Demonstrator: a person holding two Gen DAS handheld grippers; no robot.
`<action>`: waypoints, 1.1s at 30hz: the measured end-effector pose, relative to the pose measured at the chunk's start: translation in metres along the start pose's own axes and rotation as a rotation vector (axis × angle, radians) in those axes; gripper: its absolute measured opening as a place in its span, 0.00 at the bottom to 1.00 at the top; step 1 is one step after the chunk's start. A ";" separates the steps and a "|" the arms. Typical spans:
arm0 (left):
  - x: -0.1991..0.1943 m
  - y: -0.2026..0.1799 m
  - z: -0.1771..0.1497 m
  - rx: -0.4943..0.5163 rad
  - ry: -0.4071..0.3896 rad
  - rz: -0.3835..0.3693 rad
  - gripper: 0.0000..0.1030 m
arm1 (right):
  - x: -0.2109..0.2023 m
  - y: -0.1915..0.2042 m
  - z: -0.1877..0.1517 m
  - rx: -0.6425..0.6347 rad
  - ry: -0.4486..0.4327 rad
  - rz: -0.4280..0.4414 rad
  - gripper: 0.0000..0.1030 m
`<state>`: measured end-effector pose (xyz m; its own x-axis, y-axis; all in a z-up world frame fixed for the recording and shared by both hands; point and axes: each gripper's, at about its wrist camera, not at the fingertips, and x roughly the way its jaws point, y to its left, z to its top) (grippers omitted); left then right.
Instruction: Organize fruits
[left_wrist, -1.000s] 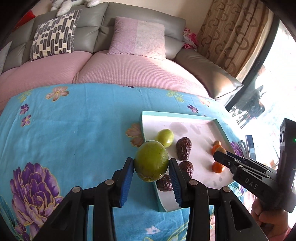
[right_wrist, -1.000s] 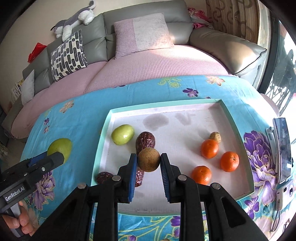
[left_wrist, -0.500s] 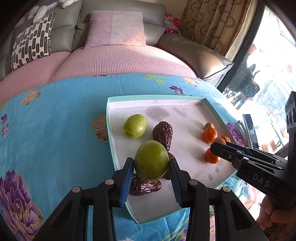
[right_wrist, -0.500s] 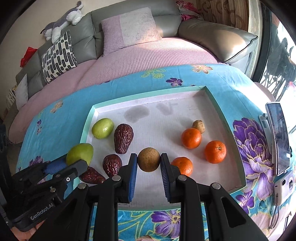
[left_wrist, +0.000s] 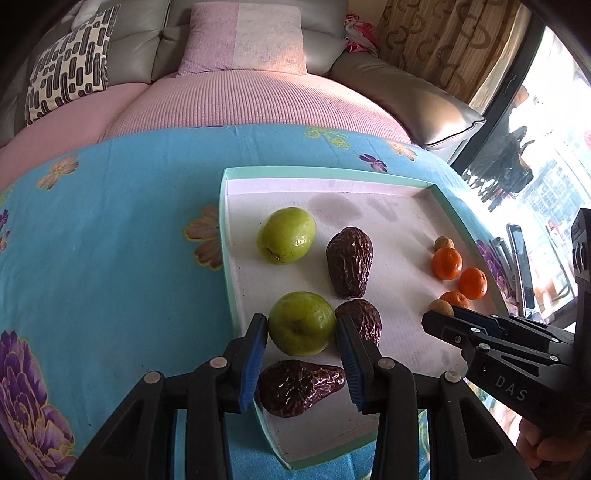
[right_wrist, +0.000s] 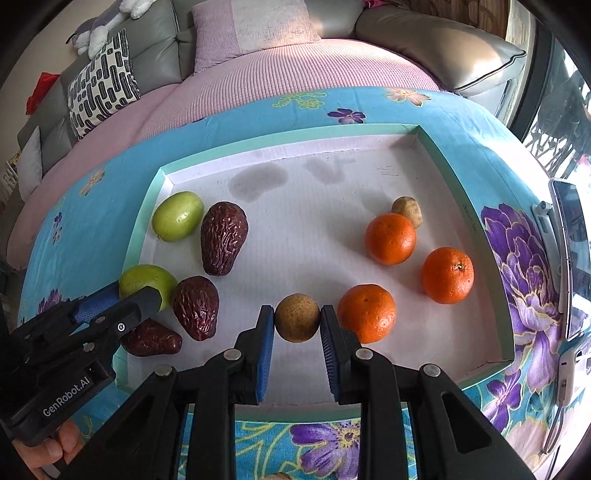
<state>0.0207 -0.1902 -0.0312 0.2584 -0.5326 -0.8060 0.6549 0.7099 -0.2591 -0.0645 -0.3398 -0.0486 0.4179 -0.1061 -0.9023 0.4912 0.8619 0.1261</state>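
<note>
A white tray with a teal rim (left_wrist: 227, 236) (right_wrist: 140, 236) lies on a blue floral cloth. My left gripper (left_wrist: 301, 354) (right_wrist: 140, 295) is shut on a green fruit (left_wrist: 301, 323) (right_wrist: 147, 282), low over the tray's near left part. It sits among three dark wrinkled dates (left_wrist: 349, 262) (right_wrist: 195, 308), behind a second green fruit (left_wrist: 286, 235) (right_wrist: 178, 216). My right gripper (right_wrist: 297, 343) (left_wrist: 437, 319) is shut on a round brown fruit (right_wrist: 297, 323) (left_wrist: 440, 307), just left of an orange (right_wrist: 366, 313). Two more oranges (right_wrist: 390, 238) (right_wrist: 447, 275) and a small brown fruit (right_wrist: 407, 210) lie farther right.
A phone (right_wrist: 570, 258) (left_wrist: 521, 266) and a small white device (right_wrist: 569, 365) lie on the cloth right of the tray. A pink and grey sofa with cushions (left_wrist: 247, 37) runs behind the table. A hand (right_wrist: 55, 450) grips the left tool.
The left gripper carried the green fruit from over the cloth into the tray and lowered it among the dates. The right gripper moved the brown fruit right and down, beside the nearest orange.
</note>
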 end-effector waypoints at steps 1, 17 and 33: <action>0.000 0.000 0.000 -0.004 0.003 -0.001 0.40 | 0.000 0.000 0.000 0.001 0.002 -0.001 0.26; -0.048 0.025 -0.003 -0.073 -0.109 0.103 0.82 | -0.019 0.005 -0.004 -0.009 -0.038 -0.015 0.55; -0.116 0.058 -0.071 -0.036 -0.211 0.452 1.00 | -0.050 0.058 -0.069 -0.124 -0.141 0.009 0.88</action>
<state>-0.0218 -0.0546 0.0091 0.6510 -0.2465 -0.7179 0.4200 0.9048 0.0701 -0.1101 -0.2502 -0.0246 0.5295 -0.1589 -0.8333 0.3922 0.9169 0.0744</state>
